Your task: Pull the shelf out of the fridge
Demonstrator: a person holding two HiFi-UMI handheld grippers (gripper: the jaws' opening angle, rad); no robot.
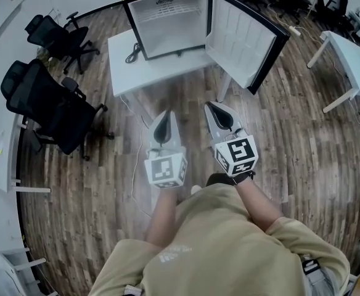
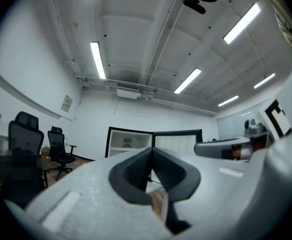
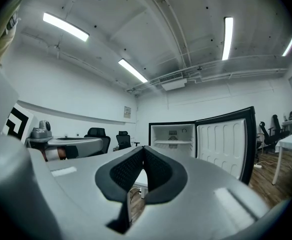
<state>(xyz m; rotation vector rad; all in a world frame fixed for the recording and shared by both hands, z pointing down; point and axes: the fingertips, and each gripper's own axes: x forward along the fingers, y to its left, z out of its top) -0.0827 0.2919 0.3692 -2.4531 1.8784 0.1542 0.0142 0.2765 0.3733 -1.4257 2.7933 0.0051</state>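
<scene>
White plastic lines the inside of the black mini fridge point(image 1: 167, 26), which stands at the far end of a white table point(image 1: 126, 73) with its door point(image 1: 238, 39) swung wide open to the right. The door's inner face is ribbed white. The right gripper view shows the shelf point(image 3: 172, 143) still inside the cabinet. It is a thin white ledge running level across the upper part from wall to wall. Whether anything lies on it cannot be made out at this range. A dark power cable point(image 1: 132, 53) lies coiled on the table just left of the fridge.

The left gripper point(image 1: 164, 117) and the right gripper point(image 1: 213, 108) are held side by side in front of the person, over the wooden floor point(image 1: 291, 116). Both point toward the fridge from the near side of the table, well apart from it. In each gripper's own view the two dark ribbed pads meet at the tip. The jaws of both are closed together with nothing between them, and neither touches the table, the fridge or the shelf. Each carries its marker cube at the near end, by the person's wrists.

Two black office chairs point(image 1: 50, 103) stand on the left of the room, and a second white table point(image 1: 352, 60) stands on the far right
</scene>
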